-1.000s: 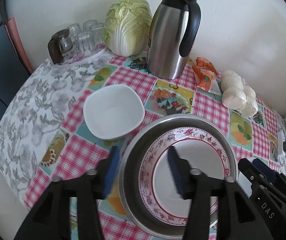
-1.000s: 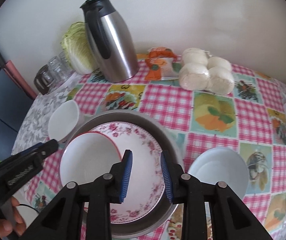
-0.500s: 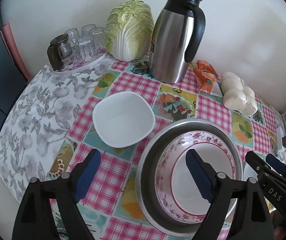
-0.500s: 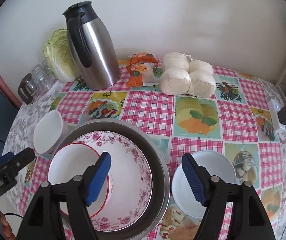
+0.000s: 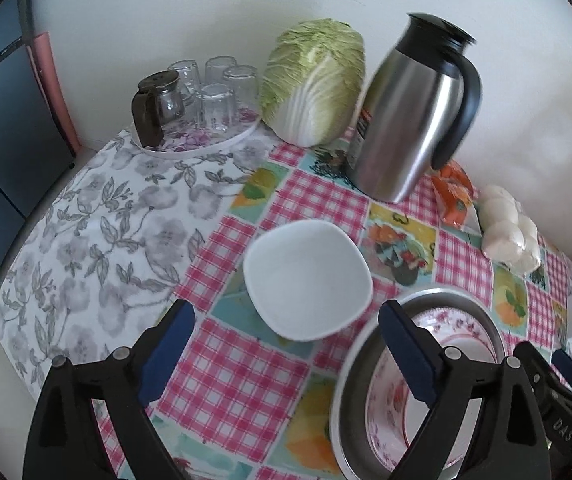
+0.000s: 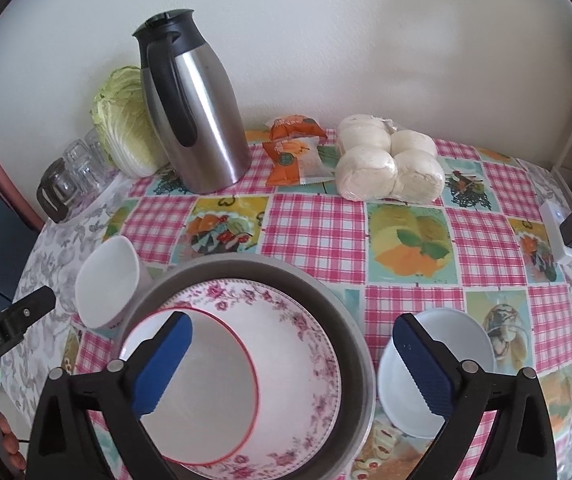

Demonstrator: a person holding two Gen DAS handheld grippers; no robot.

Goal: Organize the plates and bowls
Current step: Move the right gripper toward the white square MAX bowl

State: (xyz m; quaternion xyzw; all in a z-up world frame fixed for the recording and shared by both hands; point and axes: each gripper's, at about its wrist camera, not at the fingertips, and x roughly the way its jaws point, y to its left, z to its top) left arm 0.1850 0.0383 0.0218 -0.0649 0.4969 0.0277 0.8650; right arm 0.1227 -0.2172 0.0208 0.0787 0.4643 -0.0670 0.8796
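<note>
A table (image 6: 318,220) with a checked cloth by a white wall, metal basin (image 6: 350,320) holding a flowered plate (image 6: 302,344) and red-rimmed plate (image 6: 213,392), square bowl (image 5: 306,276) beside its left, round bowl (image 6: 474,344) beside its right, left gripper (image 5: 286,356) opening over the square bowl, holding nothing, right gripper (image 6: 292,364) opening, holding nothing.

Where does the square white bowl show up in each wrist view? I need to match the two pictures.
Left wrist: the square white bowl sits near centre, just beyond the open left claw, up-left of the metal basin.
Right wrist: the same bowl is at the left edge, partly hidden behind the basin.
Shared landmark: the steel thermos jug at the wall.
</note>
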